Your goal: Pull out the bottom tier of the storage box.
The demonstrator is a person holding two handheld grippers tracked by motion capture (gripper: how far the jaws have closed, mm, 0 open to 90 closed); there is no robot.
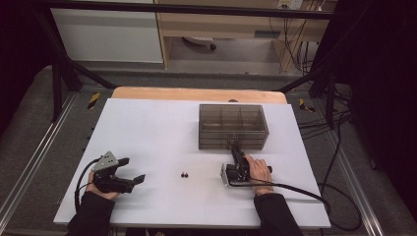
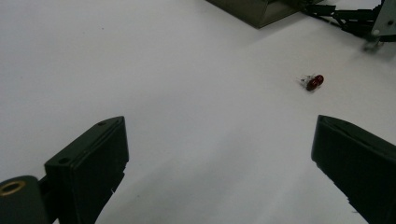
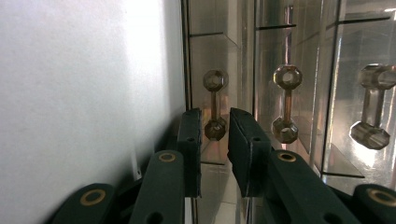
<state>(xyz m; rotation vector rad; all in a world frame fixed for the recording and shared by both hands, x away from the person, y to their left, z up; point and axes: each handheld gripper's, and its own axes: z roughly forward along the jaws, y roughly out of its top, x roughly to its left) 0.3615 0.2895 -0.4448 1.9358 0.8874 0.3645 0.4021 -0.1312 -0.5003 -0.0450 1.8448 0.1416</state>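
A clear smoky drawer box (image 1: 233, 125) stands on the white table (image 1: 157, 128), right of centre. My right gripper (image 1: 235, 147) points at the box front, turned on its side. In the right gripper view its jaws (image 3: 215, 126) stand narrow around the lower knob of a clear dumbbell-shaped drawer handle (image 3: 215, 105), with a thin gap still showing on one side. My left gripper (image 1: 133, 169) rests near the front left with its jaws wide apart and nothing between them (image 2: 219, 135). Two small red beads (image 1: 185, 174) lie together mid-table, ahead of the left jaws (image 2: 315, 82).
Two more drawer handles (image 3: 286, 102) (image 3: 373, 112) sit beside the one between my jaws. The box corner (image 2: 261, 9) and the right gripper (image 2: 355, 16) show far off in the left gripper view. Cables trail off the table's right edge (image 1: 314, 194).
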